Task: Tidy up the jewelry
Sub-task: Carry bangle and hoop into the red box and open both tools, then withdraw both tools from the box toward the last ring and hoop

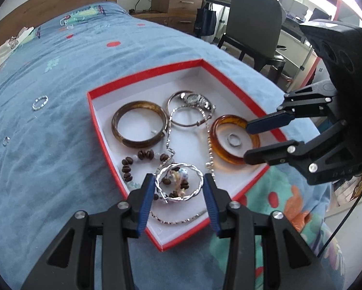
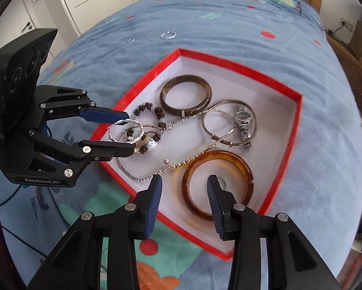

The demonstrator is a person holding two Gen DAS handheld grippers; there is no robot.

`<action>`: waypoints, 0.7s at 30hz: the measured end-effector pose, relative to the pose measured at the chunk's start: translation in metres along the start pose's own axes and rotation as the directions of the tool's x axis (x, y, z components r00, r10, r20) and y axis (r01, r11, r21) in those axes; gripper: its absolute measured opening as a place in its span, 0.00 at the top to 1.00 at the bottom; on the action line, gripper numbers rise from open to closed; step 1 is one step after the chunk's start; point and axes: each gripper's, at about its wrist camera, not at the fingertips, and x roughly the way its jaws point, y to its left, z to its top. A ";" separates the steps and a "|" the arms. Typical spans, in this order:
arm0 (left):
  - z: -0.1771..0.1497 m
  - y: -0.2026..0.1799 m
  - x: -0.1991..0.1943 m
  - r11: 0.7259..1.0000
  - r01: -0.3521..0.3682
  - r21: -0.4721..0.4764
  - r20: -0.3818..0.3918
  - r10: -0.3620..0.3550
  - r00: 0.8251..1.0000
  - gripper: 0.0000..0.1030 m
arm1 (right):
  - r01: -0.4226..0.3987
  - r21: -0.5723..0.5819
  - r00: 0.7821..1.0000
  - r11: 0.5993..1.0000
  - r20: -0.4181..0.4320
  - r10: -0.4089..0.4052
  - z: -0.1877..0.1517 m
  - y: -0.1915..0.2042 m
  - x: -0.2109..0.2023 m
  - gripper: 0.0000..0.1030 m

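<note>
Left gripper [image 1: 179, 183] clamped across twisted silver bangle [image 1: 178, 182], held just above near corner of red box [image 1: 142, 77], likely for lowering inside. Right gripper [image 2: 184, 193] parted, empty, above amber bangle [image 2: 217, 183] and small ring [image 1: 233, 140] inside box; apparently released.

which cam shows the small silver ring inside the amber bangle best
The left wrist view: the small silver ring lies unobstructed inside the amber bangle. In the right wrist view, a finger of the right gripper mostly hides it, leaving a blurred sliver.
</note>
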 end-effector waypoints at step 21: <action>-0.010 0.068 -0.076 0.997 -0.050 -0.061 0.132 0.058 0.990 0.62 | 0.082 0.022 0.988 0.996 0.130 -0.084 0.060 0.045 -0.048 0.61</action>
